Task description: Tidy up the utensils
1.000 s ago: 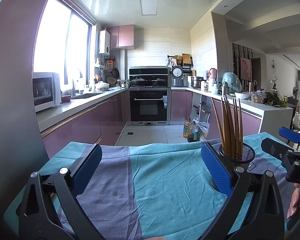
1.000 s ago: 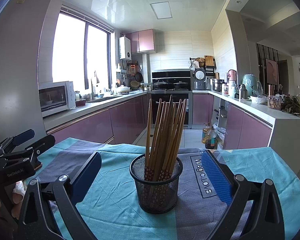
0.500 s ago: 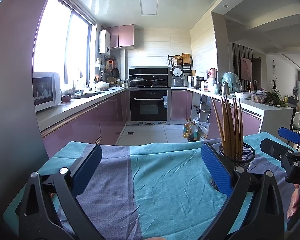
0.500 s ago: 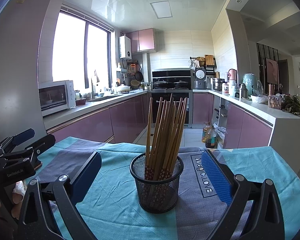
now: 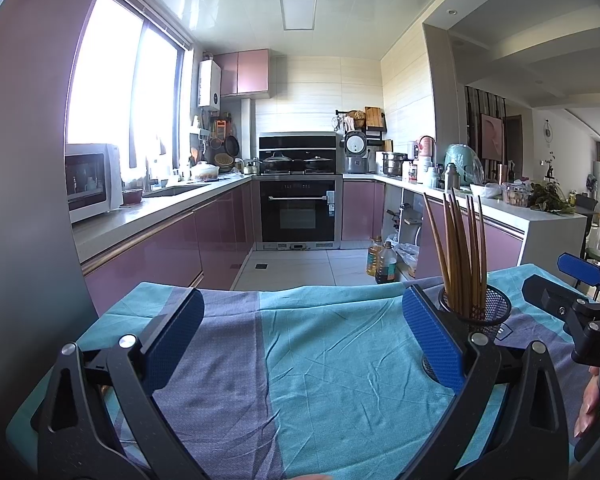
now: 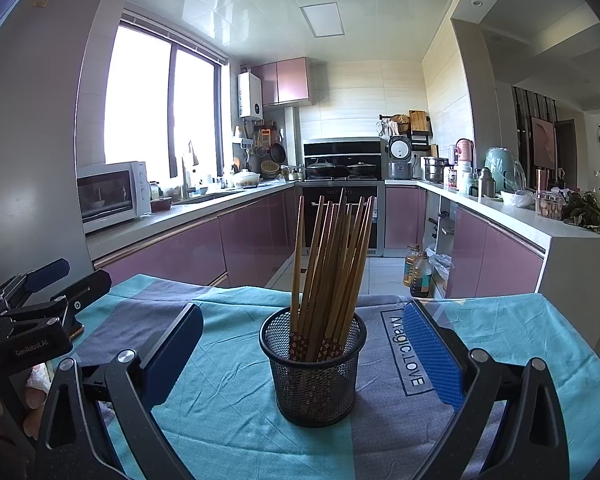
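**Open cloth on the left, mesh cup in the right gripper's path**

The teal-and-grey cloth-covered table lies bare between the left gripper's wide-spread blue pads, through to the far edge. Only obstacle: black wire-mesh cup of upright brown wooden chopsticks, mid-table, between the right gripper's parted pads, touching neither. Chopstick tops fan out above the rim, blocking a straight pass overhead. Free cloth either side of the cup. Left gripper sits well apart, toward the table's left edge.
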`<state>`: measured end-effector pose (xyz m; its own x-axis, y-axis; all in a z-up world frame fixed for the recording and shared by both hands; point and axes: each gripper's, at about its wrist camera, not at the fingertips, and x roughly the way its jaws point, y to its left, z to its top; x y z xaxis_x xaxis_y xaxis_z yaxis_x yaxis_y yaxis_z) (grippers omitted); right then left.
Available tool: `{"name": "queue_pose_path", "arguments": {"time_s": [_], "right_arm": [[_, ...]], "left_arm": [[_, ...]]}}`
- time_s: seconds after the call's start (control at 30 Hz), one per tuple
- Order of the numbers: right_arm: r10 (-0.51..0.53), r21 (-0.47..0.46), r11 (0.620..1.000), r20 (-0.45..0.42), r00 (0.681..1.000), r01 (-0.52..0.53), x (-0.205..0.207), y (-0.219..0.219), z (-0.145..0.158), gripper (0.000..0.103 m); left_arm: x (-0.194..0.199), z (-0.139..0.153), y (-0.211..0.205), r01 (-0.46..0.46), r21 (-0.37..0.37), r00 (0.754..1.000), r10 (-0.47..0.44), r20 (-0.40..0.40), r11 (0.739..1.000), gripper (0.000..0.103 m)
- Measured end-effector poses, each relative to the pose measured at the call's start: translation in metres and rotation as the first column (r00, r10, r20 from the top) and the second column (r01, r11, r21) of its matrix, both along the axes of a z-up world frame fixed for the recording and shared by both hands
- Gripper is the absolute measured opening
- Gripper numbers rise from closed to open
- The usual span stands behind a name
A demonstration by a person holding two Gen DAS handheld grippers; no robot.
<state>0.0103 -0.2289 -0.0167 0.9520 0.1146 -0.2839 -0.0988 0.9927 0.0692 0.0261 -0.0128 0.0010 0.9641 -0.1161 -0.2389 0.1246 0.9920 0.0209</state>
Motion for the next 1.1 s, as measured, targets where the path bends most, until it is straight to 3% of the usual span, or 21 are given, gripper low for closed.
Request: {"name": "queue_pose_path", "arguments": {"time_s": [1.1], "right_arm": [[-0.002, -0.005, 1.000, 0.005, 1.000, 0.002, 0.0010, 0.0003, 0.0035, 0.097]], "left_arm": [[-0.0009, -0.0009, 0.0005, -0.002, 0.001, 1.000, 0.002, 0.003, 1.000, 0.098]]}}
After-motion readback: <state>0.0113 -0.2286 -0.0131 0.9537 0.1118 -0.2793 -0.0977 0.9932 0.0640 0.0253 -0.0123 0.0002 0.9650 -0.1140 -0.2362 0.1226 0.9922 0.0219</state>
